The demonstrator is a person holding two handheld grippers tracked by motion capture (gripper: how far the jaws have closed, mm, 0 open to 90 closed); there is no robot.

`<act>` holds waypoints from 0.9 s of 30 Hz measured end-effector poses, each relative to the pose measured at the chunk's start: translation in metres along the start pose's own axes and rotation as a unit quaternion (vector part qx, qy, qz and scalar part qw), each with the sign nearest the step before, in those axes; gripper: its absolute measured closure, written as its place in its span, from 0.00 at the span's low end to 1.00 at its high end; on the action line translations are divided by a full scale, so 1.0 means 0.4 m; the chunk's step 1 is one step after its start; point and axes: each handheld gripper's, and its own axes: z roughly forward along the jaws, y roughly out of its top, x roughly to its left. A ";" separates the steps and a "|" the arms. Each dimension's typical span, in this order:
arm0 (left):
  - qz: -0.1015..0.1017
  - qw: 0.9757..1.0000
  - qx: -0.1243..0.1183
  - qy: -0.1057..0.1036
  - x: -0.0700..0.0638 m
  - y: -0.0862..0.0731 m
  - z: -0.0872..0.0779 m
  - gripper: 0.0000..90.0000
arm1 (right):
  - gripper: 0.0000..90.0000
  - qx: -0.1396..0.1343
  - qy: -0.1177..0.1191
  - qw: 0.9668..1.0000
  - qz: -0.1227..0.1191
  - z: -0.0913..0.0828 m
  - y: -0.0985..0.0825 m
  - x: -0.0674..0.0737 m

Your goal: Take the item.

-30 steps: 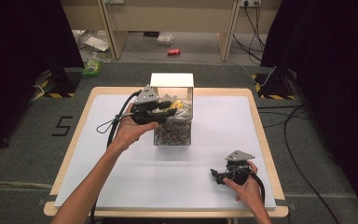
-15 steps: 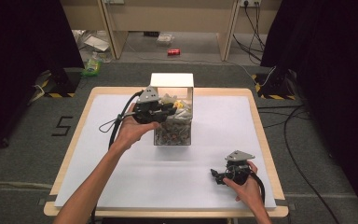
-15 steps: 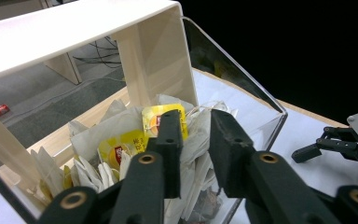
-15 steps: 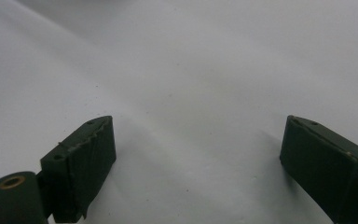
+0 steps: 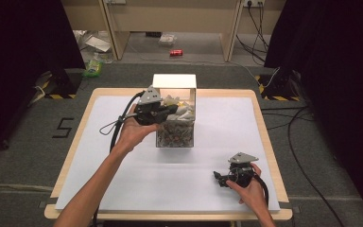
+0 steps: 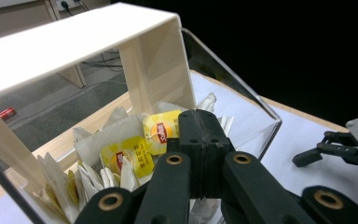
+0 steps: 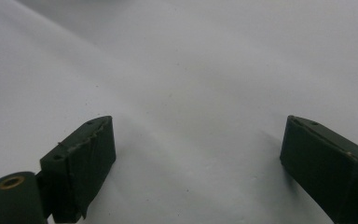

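A clear box (image 5: 176, 135) with a white cover frame (image 5: 174, 81) stands at the table's middle back, holding tea bags (image 5: 179, 108) on top of darker packets. My left gripper (image 5: 172, 109) reaches in over its left rim. Its jaws have just been closing, and in the left gripper view the left gripper (image 6: 200, 126) has its pads pressed together. A yellow tea bag (image 6: 160, 132) lies against the left pad; I cannot tell whether its edge is pinched. My right gripper (image 5: 219, 178) rests near the front right. In its own view the right gripper (image 7: 196, 154) is open above bare paper.
White paper (image 5: 123, 156) covers the wooden table (image 5: 264, 142). The left gripper's cable (image 5: 116, 124) loops across the paper to the left of the box. Beyond the table, a red can (image 5: 176, 52) and other clutter lie on the floor.
The left gripper's jaws have closed at the top of the box. Both hands have stayed where they were.
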 end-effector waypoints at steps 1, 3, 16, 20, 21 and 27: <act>0.000 1.000 -0.002 0.000 0.001 0.003 -0.004 0.99 | 0.12 0.000 0.000 1.000 0.001 0.000 0.000 0.001; -0.001 1.000 -0.009 0.000 0.003 0.009 -0.015 0.99 | 0.12 0.000 0.000 1.000 0.000 0.000 0.000 0.000; -0.003 0.999 -0.043 0.004 0.021 0.056 -0.085 0.99 | 0.12 0.000 0.000 1.000 0.000 0.000 0.000 0.000; -0.005 0.999 -0.051 0.004 0.027 0.065 -0.103 0.99 | 0.12 0.001 0.001 1.000 0.000 0.000 0.000 -0.001; -0.006 0.999 -0.054 0.004 0.029 0.067 -0.107 0.99 | 0.12 0.001 0.001 1.000 0.000 0.000 0.000 0.000; -0.008 0.998 -0.064 0.003 0.035 0.078 -0.135 0.99 | 0.12 0.001 0.001 1.000 0.000 0.000 0.000 0.000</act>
